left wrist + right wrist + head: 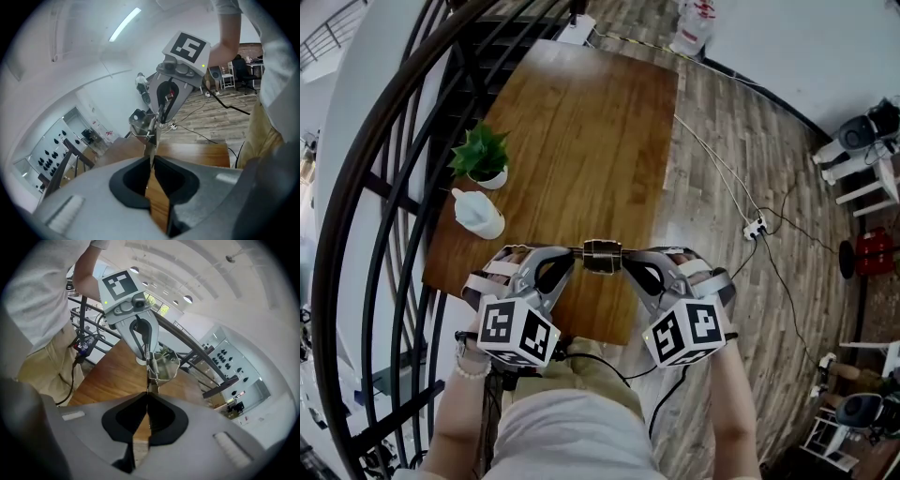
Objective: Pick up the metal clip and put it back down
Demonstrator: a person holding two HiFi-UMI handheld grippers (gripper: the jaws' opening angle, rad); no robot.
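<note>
In the head view, the left tongs (578,251) and right tongs (626,254) meet tip to tip at the metal clip (602,255), over the near part of the tabletop (581,122). In the left gripper view, the left tongs are clenched on one thin clip handle. In the right gripper view, the right tongs are clenched on the other handle.

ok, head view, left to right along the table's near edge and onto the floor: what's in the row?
left gripper → metal clip → right gripper → white power strip on the floor

Shiny metal clip (602,255), glossy wooden table (581,141)
</note>
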